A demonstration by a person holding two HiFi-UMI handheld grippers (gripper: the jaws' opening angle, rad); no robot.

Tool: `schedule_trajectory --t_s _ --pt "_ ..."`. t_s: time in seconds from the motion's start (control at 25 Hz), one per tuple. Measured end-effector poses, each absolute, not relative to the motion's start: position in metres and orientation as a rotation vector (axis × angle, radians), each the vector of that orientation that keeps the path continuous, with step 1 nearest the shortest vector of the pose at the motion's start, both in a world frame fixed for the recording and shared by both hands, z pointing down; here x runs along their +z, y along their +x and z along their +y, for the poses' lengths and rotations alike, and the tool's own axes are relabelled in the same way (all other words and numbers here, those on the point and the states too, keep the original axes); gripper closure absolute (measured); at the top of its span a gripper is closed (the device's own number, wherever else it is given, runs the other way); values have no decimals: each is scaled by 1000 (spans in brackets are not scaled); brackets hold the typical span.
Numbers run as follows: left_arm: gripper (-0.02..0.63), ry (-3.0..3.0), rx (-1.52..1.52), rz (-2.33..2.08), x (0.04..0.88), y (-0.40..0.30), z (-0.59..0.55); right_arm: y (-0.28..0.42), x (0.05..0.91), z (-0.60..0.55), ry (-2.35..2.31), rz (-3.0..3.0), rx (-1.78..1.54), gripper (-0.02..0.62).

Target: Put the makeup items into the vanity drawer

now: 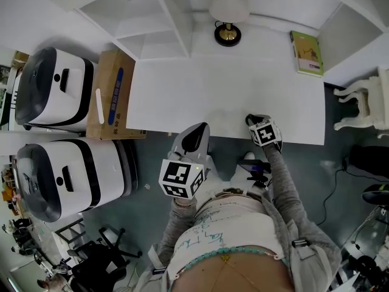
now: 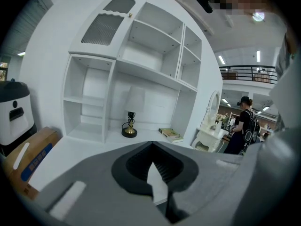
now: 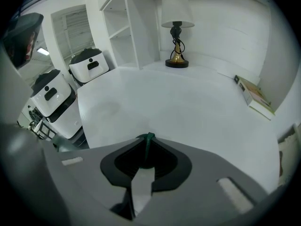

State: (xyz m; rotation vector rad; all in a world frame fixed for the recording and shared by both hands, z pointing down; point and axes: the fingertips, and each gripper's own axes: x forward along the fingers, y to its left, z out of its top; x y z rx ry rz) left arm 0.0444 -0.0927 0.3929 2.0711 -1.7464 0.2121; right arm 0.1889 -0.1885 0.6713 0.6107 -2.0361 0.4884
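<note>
Two white machines [image 1: 55, 90] stand left of the white vanity [image 1: 231, 84], the nearer one partly cut off by the frame edge. A cardboard box [image 1: 112, 96] sits between the farther one and the desk. The vanity's shelves [image 1: 152, 23] run out of the head view's top, and no drawer can be made out below its front edge. A chair [image 1: 364, 108] is cropped at right. At the back stand a lamp [image 1: 228, 11] and a book [image 1: 307, 53]. The left gripper [image 2: 151, 144] is clenched and empty. The right gripper [image 1: 250, 119], over the front edge, pinches a thin green item [image 3: 146, 149]; what kind is unclear.
</note>
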Motion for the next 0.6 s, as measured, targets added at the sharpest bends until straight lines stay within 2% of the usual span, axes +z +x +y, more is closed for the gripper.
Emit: schedule_trajectory --t_s 0.08,0.6 --pt "604 2093 210 -1729 391 51 -99 189 670 -190 593 -2040 475 568" --pt "604 2262 260 -1550 387 88 -128 185 638 -189 566 -2146 514 568"
